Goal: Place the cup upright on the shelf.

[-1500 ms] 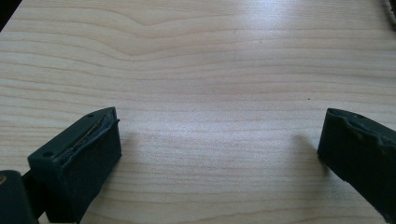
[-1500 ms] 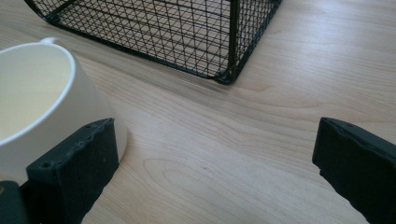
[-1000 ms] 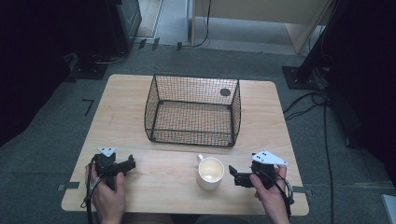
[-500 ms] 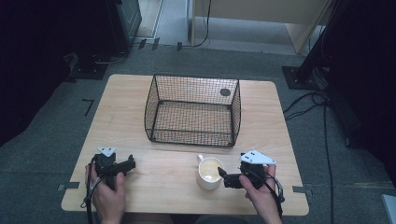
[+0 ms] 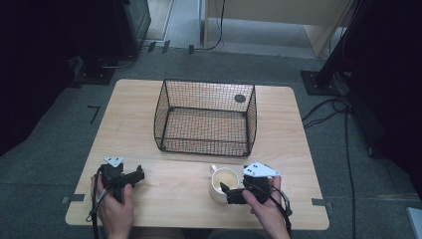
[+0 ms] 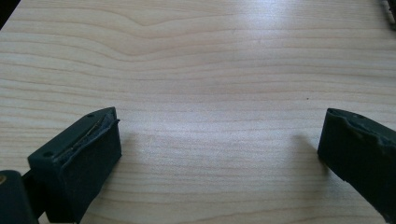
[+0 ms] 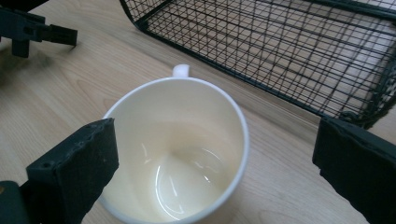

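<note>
Straddling empty white mug (image 7: 180,154): right gripper (image 7: 215,158), jaws wide | left gripper (image 6: 219,154) wide | wire basket (image 5: 206,119) empty

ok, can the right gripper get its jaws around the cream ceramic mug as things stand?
Probably yes: the right gripper is open, one jaw beside the cream ceramic mug, the other wide of it. Nothing lies between.

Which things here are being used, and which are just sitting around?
Being used:
right gripper, open, reaching the mug
white mug
wire basket, just behind the mug

Just there:
left gripper, open over bare table
cables on the floor
</note>
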The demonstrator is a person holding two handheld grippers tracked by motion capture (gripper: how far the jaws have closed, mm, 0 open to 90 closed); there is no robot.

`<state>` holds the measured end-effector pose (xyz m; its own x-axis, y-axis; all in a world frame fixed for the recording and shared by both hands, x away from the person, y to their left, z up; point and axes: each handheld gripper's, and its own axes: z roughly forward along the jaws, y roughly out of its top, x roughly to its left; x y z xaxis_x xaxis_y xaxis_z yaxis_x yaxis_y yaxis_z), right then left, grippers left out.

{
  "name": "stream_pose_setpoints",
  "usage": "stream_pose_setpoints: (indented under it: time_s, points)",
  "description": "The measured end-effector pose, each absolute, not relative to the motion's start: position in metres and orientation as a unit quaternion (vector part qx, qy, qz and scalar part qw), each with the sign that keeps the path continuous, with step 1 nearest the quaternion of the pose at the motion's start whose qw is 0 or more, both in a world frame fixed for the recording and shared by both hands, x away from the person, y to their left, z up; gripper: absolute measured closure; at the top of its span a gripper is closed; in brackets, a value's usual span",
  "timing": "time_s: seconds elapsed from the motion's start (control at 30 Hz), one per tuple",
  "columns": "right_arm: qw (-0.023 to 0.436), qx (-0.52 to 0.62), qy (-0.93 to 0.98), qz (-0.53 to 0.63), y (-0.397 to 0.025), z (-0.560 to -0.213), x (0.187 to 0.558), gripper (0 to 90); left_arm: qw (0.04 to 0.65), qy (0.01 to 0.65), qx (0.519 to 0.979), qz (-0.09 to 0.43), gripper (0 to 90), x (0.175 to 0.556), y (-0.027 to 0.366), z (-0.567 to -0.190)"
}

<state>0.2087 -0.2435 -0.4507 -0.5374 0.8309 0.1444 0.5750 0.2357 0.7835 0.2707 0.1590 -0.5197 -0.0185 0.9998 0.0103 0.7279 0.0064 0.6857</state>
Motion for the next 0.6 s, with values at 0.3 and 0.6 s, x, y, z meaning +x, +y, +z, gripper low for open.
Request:
stream_pose_setpoints:
  time_s: [0.3,0.6]
  points:
    - [0.149,0.455,0.771,0.42,-0.234,-0.457,0.21,0.0,0.255,0.662,0.652,0.267,0.0,0.271,0.159,-0.52]
    - [0.157,0.465,0.768,0.412,-0.231,-0.461,0.212,0.0,0.255,0.662,0.652,0.267,0.0,0.271,0.159,-0.52]
